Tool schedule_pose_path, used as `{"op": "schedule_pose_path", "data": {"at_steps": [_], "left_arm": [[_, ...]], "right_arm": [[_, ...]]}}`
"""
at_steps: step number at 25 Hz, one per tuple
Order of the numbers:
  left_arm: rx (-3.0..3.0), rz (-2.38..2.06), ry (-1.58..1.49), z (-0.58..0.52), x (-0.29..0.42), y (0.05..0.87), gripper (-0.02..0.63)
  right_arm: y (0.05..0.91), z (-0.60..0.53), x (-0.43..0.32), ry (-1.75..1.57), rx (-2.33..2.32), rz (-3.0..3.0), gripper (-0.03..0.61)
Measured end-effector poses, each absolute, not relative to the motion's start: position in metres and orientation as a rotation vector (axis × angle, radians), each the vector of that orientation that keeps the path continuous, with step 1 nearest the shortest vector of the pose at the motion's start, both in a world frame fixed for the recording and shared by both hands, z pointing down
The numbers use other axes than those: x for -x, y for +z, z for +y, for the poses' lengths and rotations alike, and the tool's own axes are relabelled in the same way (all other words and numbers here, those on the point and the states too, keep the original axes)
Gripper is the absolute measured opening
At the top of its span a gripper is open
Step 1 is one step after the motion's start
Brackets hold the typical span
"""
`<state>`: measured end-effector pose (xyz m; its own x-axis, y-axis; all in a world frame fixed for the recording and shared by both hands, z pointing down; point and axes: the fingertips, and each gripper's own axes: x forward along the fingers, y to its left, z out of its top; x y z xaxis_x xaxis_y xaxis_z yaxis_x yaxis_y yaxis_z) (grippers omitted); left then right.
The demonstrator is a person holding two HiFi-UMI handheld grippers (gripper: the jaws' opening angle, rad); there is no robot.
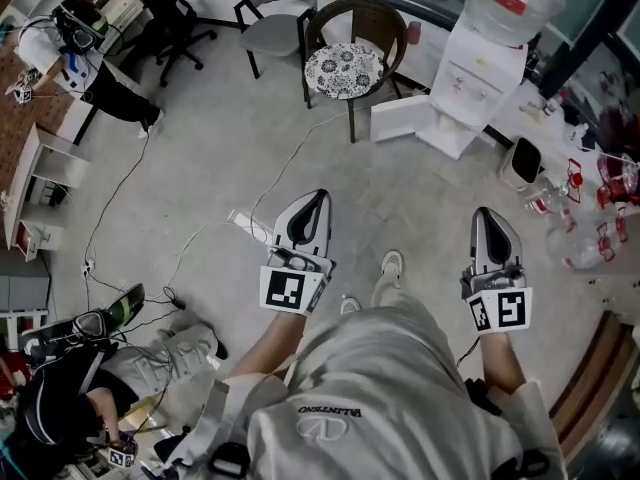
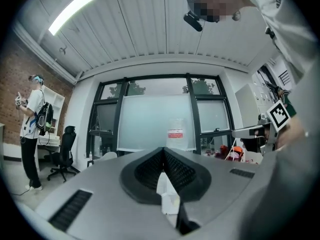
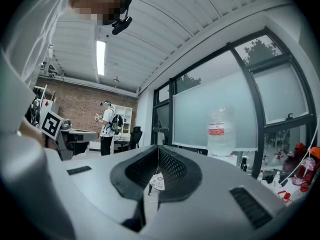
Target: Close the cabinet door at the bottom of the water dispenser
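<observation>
Near me, the left gripper [image 1: 319, 197] and right gripper [image 1: 483, 211] both have jaws pressed together on nothing. Only the head view shows the cabinet door [image 1: 400, 118] standing open at twelve o'clock, low on the water dispenser [image 1: 478, 80]. The gripper views catch just its bottle [image 2: 176, 132].

Bare concrete floor [image 1: 420, 208] lies open on the near side of the water dispenser [image 1: 480, 73], right up to its swung-out cabinet door [image 1: 405, 118]. Left of the dispenser, a cushioned chair [image 1: 345, 68] crowds the door. To its right stand a white container [image 1: 520, 163] and bottles [image 1: 560, 233].
</observation>
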<state>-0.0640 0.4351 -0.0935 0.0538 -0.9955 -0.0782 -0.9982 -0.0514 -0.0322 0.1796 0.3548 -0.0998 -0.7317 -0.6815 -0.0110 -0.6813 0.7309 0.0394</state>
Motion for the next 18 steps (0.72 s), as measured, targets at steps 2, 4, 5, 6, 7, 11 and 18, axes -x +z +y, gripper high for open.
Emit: {"op": "schedule_pose_path", "data": {"at_steps": [2, 4, 5, 6, 7, 11, 18], "left_arm": [[2.222, 2.113, 0.054, 0.414, 0.062, -0.095, 0.002], [2.214, 2.116, 0.053, 0.395, 0.059, -0.097, 0.002], [2.21, 2.116, 0.051, 0.386, 0.058, -0.098, 0.002], [2.205, 2.116, 0.048, 0.378, 0.057, -0.097, 0.002], [2.203, 2.118, 0.043, 0.369, 0.055, -0.097, 0.002], [2.19, 2.138, 0.022, 0.341, 0.052, -0.095, 0.002], [2.151, 2.184, -0.007, 0.308, 0.042, -0.091, 0.002]], "right_arm": [[-0.101, 0.335, -0.179, -0.064, -1.13, -2.926, 0.017], [-0.101, 0.317, -0.177, -0.067, -1.102, -2.934, 0.017], [-0.1, 0.308, -0.176, -0.067, -1.089, -2.939, 0.017], [-0.099, 0.299, -0.175, -0.065, -1.077, -2.946, 0.017], [-0.098, 0.29, -0.173, -0.064, -1.065, -2.953, 0.017], [-0.098, 0.262, -0.167, -0.085, -1.0, -2.975, 0.017], [-0.095, 0.227, -0.164, -0.096, -0.867, -3.012, 0.017]]}}
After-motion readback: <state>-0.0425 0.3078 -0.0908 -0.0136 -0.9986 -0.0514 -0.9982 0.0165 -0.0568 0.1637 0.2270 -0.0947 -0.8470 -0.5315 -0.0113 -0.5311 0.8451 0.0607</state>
